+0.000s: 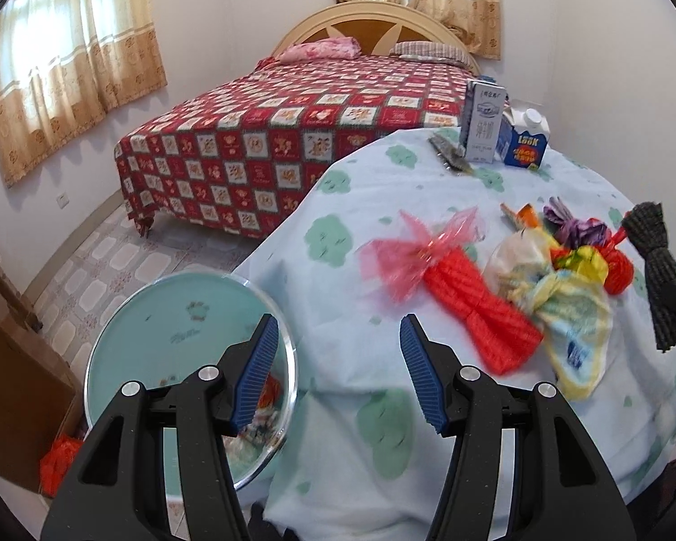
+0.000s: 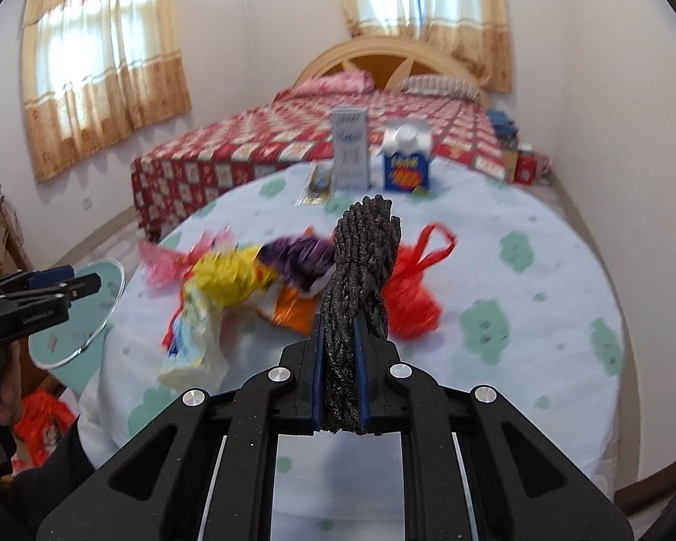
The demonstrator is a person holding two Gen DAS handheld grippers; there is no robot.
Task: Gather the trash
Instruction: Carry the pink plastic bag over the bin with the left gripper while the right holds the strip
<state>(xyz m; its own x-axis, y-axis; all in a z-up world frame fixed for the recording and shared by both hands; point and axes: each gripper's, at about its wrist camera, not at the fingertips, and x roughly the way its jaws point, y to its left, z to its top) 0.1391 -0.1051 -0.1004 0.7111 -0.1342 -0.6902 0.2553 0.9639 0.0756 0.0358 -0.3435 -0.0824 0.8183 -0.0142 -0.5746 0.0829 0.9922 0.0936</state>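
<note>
Clamped tight on a dark grey, knobbly twisted bundle of netting [image 2: 360, 279], the right claw [image 2: 341, 378] holds it by its lower half so the upper part stands up above the pads, clear of the round counter draped in a pale blue cloth with green patches [image 2: 518, 315]; judged from the task, it is gripped this way to be carried off as trash. The left claw [image 1: 338, 369] stands partly open and holds nothing, poised at the counter's near edge beside a round pale turquoise bin with a clear swing lid [image 1: 180, 338], probably ready for the next piece. Near the bundle, on the counter, lies the remaining litter: a red ribbed net sleeve with pink wrap [image 1: 468, 302], a yellow and white crumpled bag [image 1: 568, 315], a red plastic bag [image 2: 412, 297]. Beyond it stand a grey carton [image 2: 349, 153] and a blue one [image 2: 405, 167]. Only the right wrist view shows the pads pressing the bundle and a hand [image 2: 4, 387]; only the left shows scraps inside the bin.
</note>
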